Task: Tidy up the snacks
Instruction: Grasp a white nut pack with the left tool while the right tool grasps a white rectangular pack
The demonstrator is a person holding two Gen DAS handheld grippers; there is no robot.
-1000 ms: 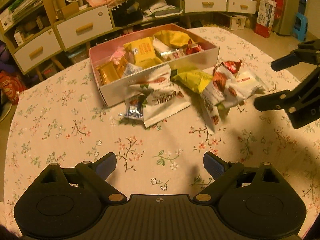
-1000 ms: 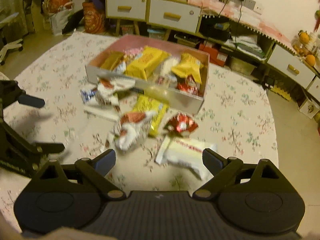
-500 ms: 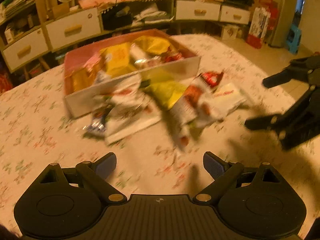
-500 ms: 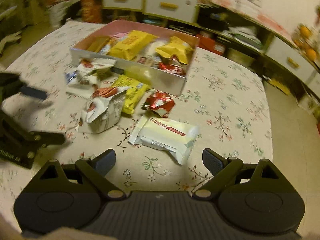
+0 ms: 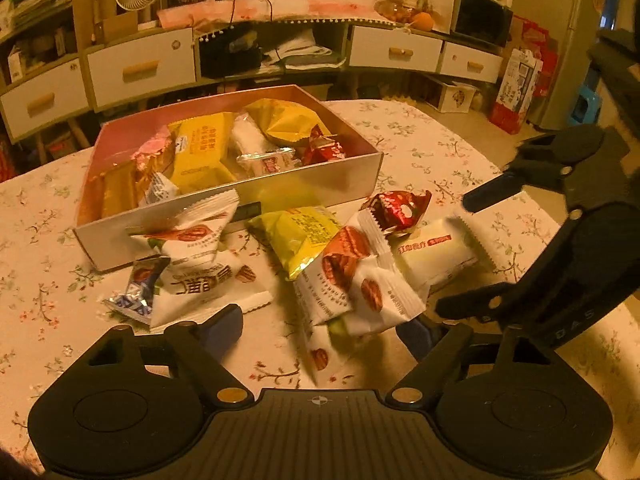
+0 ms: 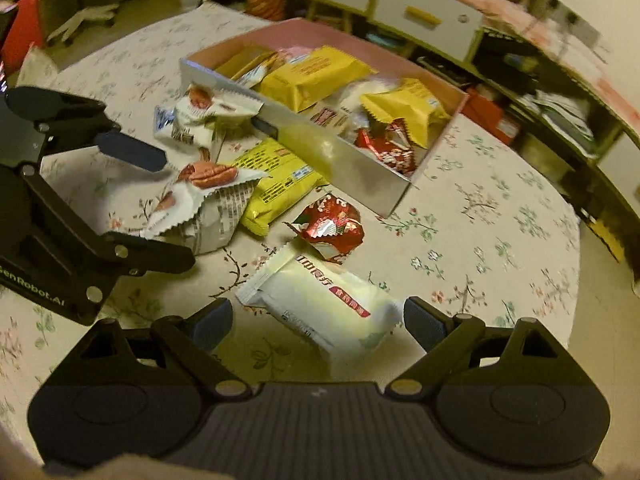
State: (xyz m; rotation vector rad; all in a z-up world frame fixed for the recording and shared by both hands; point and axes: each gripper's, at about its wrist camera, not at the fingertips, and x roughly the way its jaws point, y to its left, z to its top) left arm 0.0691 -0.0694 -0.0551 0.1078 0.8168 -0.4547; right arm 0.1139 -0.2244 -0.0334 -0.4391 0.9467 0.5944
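A pink-lined box (image 5: 344, 178) (image 6: 360, 172) holds several snack packets. More packets lie loose in front of it. My left gripper (image 5: 320, 330) is open, its jaws either side of a white packet with red nut pictures (image 5: 356, 284) (image 6: 208, 204). My right gripper (image 6: 318, 320) is open around a cream-white packet (image 6: 324, 304) (image 5: 432, 256) lying flat on the table. A red foil packet (image 6: 332, 226) (image 5: 398, 208) and a yellow packet (image 6: 276, 184) (image 5: 300, 236) lie between the packets and the box.
Two more white nut packets (image 5: 192, 236) and a small blue-silver packet (image 5: 138, 292) lie at the box's left front corner. The round table has a floral cloth (image 5: 52, 248). Drawers and shelves (image 5: 140, 68) stand behind it.
Both grippers have moved forward and down toward the loose packets. The left one now straddles the white nut packet and the right one the cream-white packet. Both stay open.
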